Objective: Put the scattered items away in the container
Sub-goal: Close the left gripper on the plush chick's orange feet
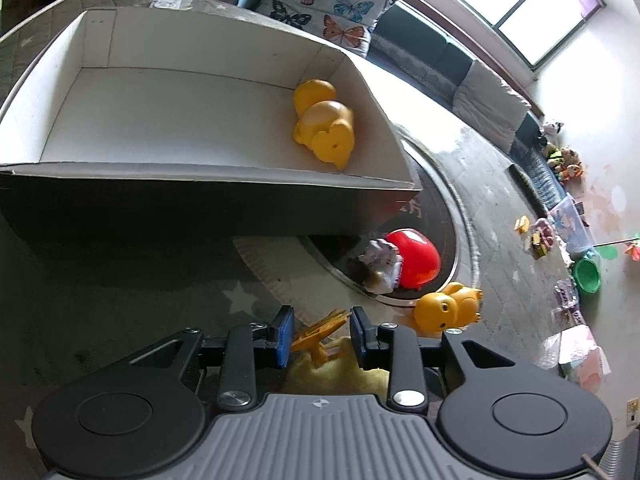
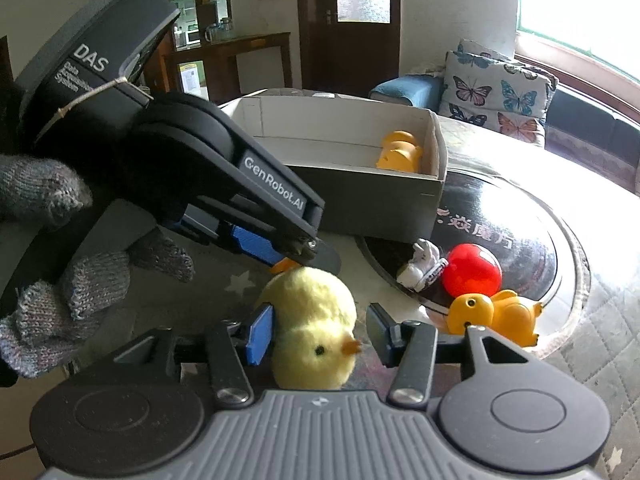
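Note:
A fluffy yellow chick toy (image 2: 316, 328) lies on the table. My right gripper (image 2: 320, 334) is open with the chick between its fingers. My left gripper (image 1: 320, 334) is open around the chick's orange feet (image 1: 318, 334) and comes in from the left in the right wrist view (image 2: 280, 248). The white cardboard box (image 1: 224, 174) stands behind and holds one yellow plastic toy (image 1: 324, 128). A red ball (image 1: 416, 258), a small grey-white figure (image 1: 380, 266) and an orange plastic rabbit (image 1: 448, 310) lie to the right.
A dark round glass inset (image 2: 500, 232) lies under the ball and figure. A sofa with a butterfly cushion (image 2: 496, 92) stands behind the table. Toys and a green bowl (image 1: 588, 274) lie on the floor.

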